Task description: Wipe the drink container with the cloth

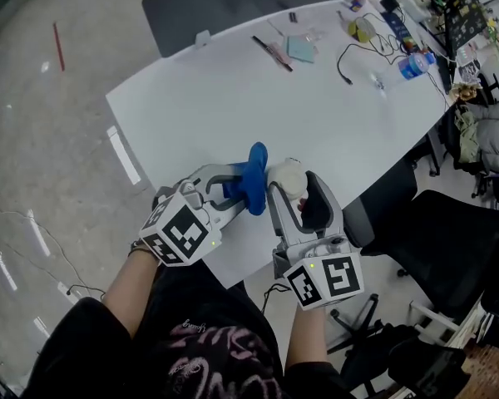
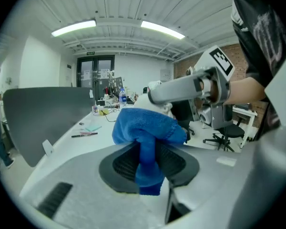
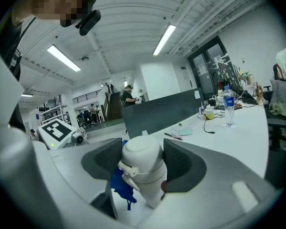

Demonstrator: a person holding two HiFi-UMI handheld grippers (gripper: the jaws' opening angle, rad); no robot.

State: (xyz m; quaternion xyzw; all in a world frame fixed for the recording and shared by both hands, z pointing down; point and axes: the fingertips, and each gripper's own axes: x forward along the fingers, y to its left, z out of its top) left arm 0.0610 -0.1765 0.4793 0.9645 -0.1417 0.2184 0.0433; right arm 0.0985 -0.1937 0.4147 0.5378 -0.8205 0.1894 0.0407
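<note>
A white drink container (image 3: pixel 144 171) with a rounded lid is clamped upright between the pads of my right gripper (image 3: pixel 142 163); in the head view the container (image 1: pixel 289 178) shows above the right gripper (image 1: pixel 293 191) near the table's front edge. My left gripper (image 2: pixel 147 160) is shut on a blue cloth (image 2: pixel 148 136), whose bunched top presses against the container's left side. In the head view the cloth (image 1: pixel 253 177) sits at the tip of the left gripper (image 1: pixel 237 187), touching the container. A bit of blue cloth (image 3: pixel 120 185) shows behind the container in the right gripper view.
The white table (image 1: pixel 233 106) carries pens (image 1: pixel 272 53), a teal pad (image 1: pixel 300 49), a black cable (image 1: pixel 358 56), a water bottle (image 1: pixel 412 66) and clutter at the far right. A black office chair (image 1: pixel 449 248) stands right of me. A grey partition (image 1: pixel 224 2) lines the far edge.
</note>
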